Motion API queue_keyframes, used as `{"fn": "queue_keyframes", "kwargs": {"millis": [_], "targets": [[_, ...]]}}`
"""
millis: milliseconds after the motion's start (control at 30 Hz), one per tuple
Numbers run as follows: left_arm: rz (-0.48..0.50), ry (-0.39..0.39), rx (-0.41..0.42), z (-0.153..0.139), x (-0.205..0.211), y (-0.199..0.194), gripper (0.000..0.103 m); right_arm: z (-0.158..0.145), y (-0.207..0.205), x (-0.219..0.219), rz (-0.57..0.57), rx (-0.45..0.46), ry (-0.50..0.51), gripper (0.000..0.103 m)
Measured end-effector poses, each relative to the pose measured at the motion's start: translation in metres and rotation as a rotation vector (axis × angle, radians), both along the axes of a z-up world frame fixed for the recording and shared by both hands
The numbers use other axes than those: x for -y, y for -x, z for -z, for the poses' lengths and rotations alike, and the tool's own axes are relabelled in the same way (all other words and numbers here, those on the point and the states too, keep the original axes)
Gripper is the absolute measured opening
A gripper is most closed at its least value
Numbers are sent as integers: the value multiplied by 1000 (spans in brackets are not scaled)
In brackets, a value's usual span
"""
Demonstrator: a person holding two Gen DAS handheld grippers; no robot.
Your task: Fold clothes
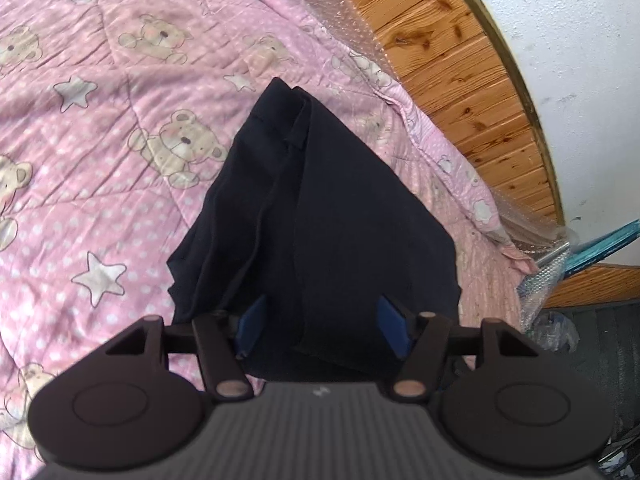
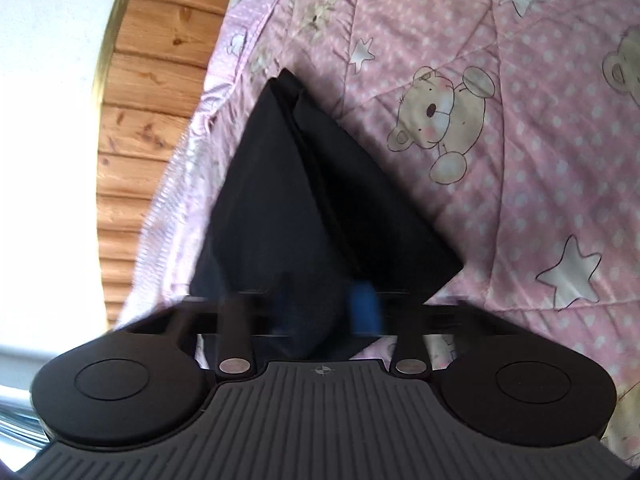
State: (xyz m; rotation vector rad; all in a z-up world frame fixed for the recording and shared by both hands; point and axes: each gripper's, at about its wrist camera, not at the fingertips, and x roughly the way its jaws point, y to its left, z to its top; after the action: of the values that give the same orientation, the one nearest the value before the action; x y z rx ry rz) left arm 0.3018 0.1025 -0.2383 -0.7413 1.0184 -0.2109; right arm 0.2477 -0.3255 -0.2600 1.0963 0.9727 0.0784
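- Our left gripper [image 1: 322, 326] stands released, its blue pads [image 1: 251, 330] either side of the black garment [image 1: 316, 200] lying folded on the pink bear-print quilt [image 1: 100, 128].
- Our right gripper [image 2: 326, 308] is clenched; whether on cloth is blurred.
- Risk: the thin, limp layers may slide apart if only one is pinched.

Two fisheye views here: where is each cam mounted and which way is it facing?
Left wrist: on the left gripper, angled down along its blue pads at the dark folded garment on the pink teddy-bear quilt; wood panelling right; pads spread.
Right wrist: on the right gripper, angled down at the same garment; panelling left; blurred pads look closed together.
Shared: garment, quilt, panelling, white wall. No hands visible.
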Motion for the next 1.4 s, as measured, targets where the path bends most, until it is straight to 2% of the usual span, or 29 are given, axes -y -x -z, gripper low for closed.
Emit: {"fn": "queue_keyframes", "kwargs": {"millis": [33,67,100,167,267,400,533,567,600,633,700,733,767,833,900,933,967,1000,1033,1067,1100,1133,1167,1200,1233,1267,1300,1400], "targets": [[-8,-13,-7,0,0,0,36,-1,-1,-1,-8,2,19,3],[-19,-21,-11,0,0,0,9,-3,-1,-2,-16,6,38,1],[-29,-16,-12,0,-1,1,5,-7,1,-2,-23,15,51,1],[-41,-1,1,-3,-3,6,3,-14,7,-3,-30,31,66,1],[-21,-28,-2,-5,2,14,3,-15,16,-2,-46,22,101,0],[-13,-58,-21,4,8,19,4,-4,20,0,-64,-13,129,0],[-26,-88,-33,10,12,16,6,-5,14,-6,-123,-9,197,1],[-29,-90,-30,8,13,16,6,-10,13,-7,-135,-12,231,4],[-31,-97,-18,4,12,18,8,-18,13,-9,-145,-8,282,7],[-33,-103,-6,-1,12,19,10,-32,14,-14,-147,13,380,21],[-36,-124,19,-10,12,22,24,-61,17,-26,-173,105,543,23],[-39,-154,28,-13,13,23,39,-72,17,-34,-199,163,596,22],[-47,-182,25,-13,14,24,51,-75,13,-41,-250,205,595,23],[-46,-208,5,-6,15,20,51,-65,2,-53,-368,232,569,23],[-48,-209,-2,1,13,16,49,-39,-10,-52,-423,153,606,23],[-55,-201,-3,-1,11,16,49,-29,-13,-48,-425,116,631,5],[-63,-198,-5,-3,9,16,49,-27,-11,-38,-392,114,635,5],[-74,-206,-10,-7,6,19,50,-29,-9,-29,-366,85,642,11],[-84,-224,-14,-12,4,23,56,-32,-5,-24,-350,63,663,25],[-85,-269,-21,-18,6,28,70,-38,0,-21,-350,56,685,40],[-75,-327,-34,-23,10,33,79,-43,5,-21,-357,47,708,48],[-64,-385,-48,-27,14,39,93,-48,10,-26,-380,33,732,60],[-46,-435,-61,-31,19,45,97,-52,16,-32,-401,20,756,67],[-9,-464,-69,-33,27,52,97,-56,23,-41,-418,9,780,68],[29,-468,-73,-34,35,59,97,-60,31,-52,-441,3,801,72],[61,-456,-77,-35,42,67,97,-64,38,-64,-462,-1,820,82],[93,-444,-81,-37,49,75,97,-68,47,-77,-474,7,834,86],[184,-410,-88,-41,69,99,99,-83,71,-105,-488,56,886,89]]}}
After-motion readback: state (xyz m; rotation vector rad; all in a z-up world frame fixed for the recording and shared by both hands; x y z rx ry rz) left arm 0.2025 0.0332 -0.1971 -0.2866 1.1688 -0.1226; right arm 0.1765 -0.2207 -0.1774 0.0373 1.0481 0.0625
